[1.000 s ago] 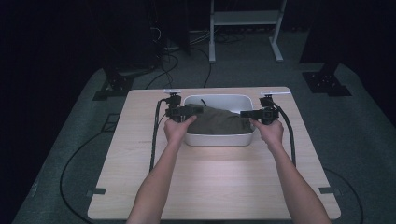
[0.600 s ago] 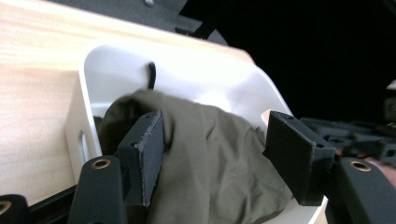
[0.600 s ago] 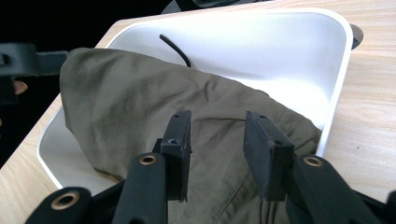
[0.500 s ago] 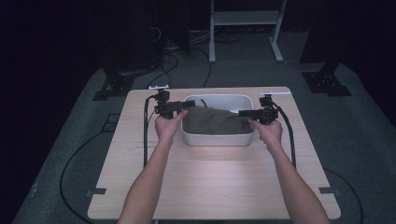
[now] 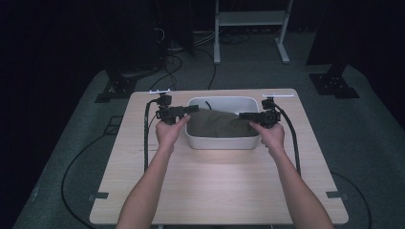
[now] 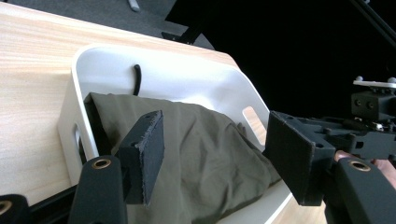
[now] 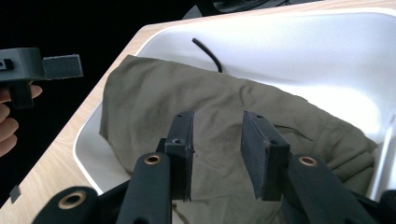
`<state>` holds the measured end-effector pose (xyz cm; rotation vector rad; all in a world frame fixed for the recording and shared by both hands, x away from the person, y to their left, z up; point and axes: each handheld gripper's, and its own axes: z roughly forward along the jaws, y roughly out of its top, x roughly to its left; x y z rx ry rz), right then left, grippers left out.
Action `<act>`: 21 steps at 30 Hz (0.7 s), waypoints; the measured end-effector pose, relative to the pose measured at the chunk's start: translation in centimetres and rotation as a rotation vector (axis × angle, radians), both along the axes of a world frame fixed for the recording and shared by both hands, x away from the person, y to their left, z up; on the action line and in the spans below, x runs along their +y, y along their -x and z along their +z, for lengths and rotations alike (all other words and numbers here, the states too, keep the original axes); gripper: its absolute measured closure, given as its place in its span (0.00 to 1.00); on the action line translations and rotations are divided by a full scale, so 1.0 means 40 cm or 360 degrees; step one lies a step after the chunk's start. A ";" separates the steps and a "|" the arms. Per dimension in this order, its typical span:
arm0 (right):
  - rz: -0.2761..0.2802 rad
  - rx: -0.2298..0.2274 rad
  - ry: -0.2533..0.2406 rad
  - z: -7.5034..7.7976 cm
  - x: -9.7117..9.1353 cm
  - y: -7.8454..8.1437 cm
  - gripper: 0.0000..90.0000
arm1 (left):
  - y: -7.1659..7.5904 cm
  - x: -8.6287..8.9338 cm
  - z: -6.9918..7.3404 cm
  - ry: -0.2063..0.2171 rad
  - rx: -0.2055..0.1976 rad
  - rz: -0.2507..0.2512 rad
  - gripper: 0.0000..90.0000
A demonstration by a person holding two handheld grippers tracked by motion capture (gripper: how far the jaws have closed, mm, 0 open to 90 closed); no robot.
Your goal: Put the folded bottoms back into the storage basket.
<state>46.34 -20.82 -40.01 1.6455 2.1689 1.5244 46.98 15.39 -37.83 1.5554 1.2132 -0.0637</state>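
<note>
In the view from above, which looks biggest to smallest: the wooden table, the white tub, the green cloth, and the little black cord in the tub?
1. Table
2. White tub
3. Green cloth, filling much of the tub
4. Black cord, a thin short piece at the tub's far wall

A dim lab or recording studio: black drapes wall the space, grey carpet [image 5: 372,143] covers the floor, cables [image 5: 76,162] trail across it, black stand bases [image 5: 334,83] and a white metal frame [image 5: 250,28] surround one pale wooden table [image 5: 219,191]
</note>
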 end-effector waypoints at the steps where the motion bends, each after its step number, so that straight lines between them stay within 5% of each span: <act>1: 0.0009 -0.0008 -0.0007 0.002 0.002 0.003 0.71 | 0.002 0.001 -0.001 -0.0001 -0.0004 -0.0003 0.41; 21: 0.0068 -0.0004 -0.0089 -0.021 0.007 0.040 0.73 | 0.072 0.039 0.000 0.0101 -0.0036 -0.0085 0.40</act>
